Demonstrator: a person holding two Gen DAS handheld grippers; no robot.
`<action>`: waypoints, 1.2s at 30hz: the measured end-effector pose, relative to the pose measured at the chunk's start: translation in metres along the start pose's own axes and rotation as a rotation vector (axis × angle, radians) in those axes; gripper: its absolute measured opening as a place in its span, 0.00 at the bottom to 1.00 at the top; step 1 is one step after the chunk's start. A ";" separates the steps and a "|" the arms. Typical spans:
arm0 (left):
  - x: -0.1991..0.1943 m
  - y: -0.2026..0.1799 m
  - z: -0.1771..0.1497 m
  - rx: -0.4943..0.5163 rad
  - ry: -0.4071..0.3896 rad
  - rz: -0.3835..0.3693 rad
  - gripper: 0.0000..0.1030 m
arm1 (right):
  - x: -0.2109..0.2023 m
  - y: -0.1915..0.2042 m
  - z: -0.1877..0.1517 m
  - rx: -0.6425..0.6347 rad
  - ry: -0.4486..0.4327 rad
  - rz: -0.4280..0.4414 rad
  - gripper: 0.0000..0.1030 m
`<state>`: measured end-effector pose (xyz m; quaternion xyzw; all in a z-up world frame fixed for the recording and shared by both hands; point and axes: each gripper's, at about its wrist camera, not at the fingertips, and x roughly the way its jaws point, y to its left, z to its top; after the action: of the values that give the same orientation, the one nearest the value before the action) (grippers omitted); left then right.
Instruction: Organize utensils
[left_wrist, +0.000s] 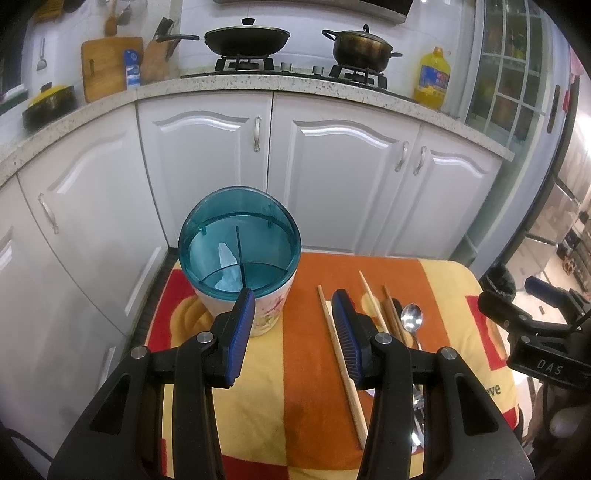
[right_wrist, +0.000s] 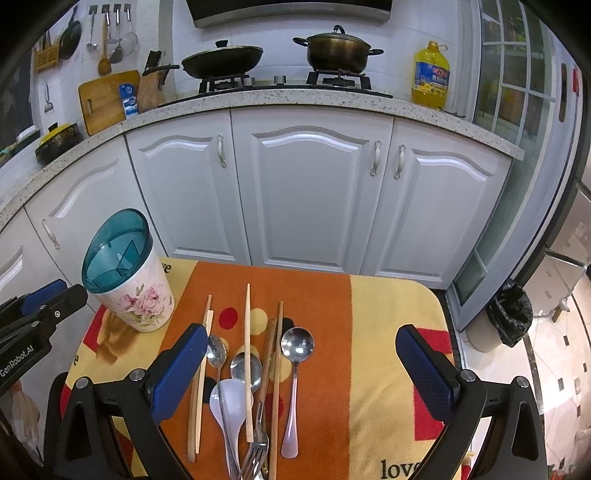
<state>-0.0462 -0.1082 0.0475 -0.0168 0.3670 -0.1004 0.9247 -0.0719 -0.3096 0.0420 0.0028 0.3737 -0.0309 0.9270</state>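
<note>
Both grippers, left (left_wrist: 293, 328) and right (right_wrist: 301, 363), hover spread wide and empty. Metal spoons (right_wrist: 295, 347), a fork (right_wrist: 256, 448) and wooden chopsticks (right_wrist: 248, 362) lie mid-cloth on the orange-and-yellow towel-covered table (right_wrist: 384, 332); the floral white holder with teal divided rim (right_wrist: 127, 273) stands at its far left corner.

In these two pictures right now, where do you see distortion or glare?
Left wrist view: the counter edge bows strongly and the corners go black. Right wrist view: same fisheye bending, and light glares off the spoon bowl and the floor tiles.
</note>
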 end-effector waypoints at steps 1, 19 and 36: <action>0.000 0.000 0.000 0.001 -0.002 0.000 0.42 | -0.001 0.000 0.000 0.002 -0.003 0.004 0.99; 0.004 -0.001 0.000 0.004 0.019 -0.013 0.42 | -0.003 -0.009 0.004 0.051 0.001 0.041 0.99; 0.011 0.000 -0.005 -0.010 0.044 -0.003 0.42 | 0.001 0.002 0.001 -0.014 0.012 0.056 0.99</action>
<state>-0.0414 -0.1100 0.0365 -0.0199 0.3877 -0.1003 0.9161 -0.0706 -0.3074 0.0417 0.0071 0.3791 -0.0024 0.9253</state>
